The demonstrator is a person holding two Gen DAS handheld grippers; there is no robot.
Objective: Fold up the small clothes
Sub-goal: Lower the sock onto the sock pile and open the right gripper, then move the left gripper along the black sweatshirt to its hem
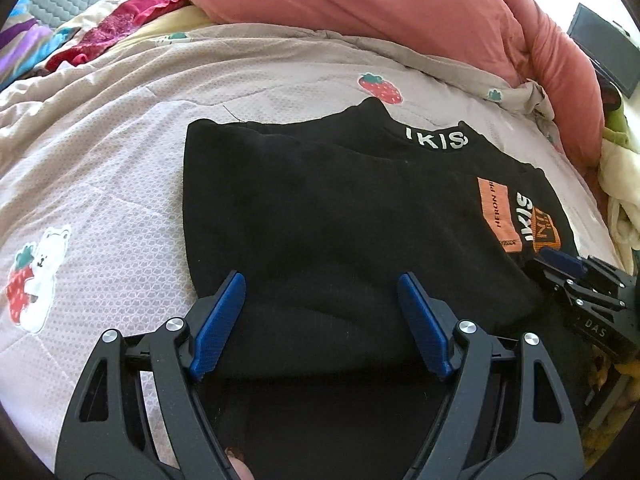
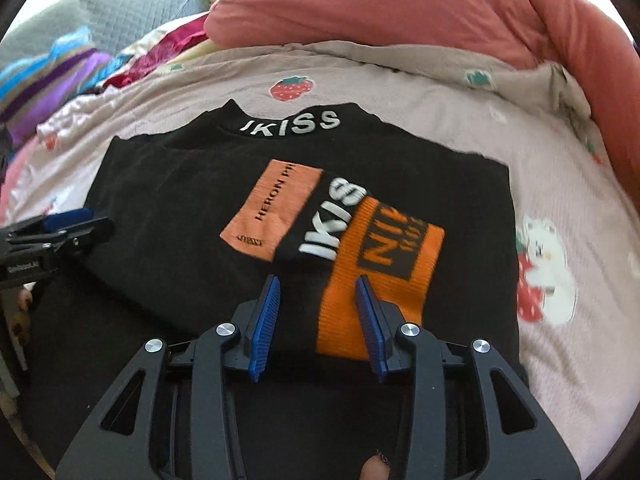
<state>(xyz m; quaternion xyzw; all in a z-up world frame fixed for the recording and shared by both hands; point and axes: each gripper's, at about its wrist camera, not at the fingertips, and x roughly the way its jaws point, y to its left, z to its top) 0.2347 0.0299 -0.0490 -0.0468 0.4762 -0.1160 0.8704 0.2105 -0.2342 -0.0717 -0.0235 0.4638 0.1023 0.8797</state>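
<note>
Both grippers' fingers [image 1: 224, 320] (parted) hover over black sweater [image 1: 320, 220]

left tool [image 1: 320, 284]: jaws spread wide, blue pads [image 1: 218, 322] apart, nothing pinched between them; tilted steeply down toward the bed's near edge.
right tool [image 2: 318, 286]: jaws partly apart, pads [image 2: 264, 324] gripping nothing; same downward tilt.
fingertip [image 2: 374, 470]: pokes up behind the right tool's frame.
</note>
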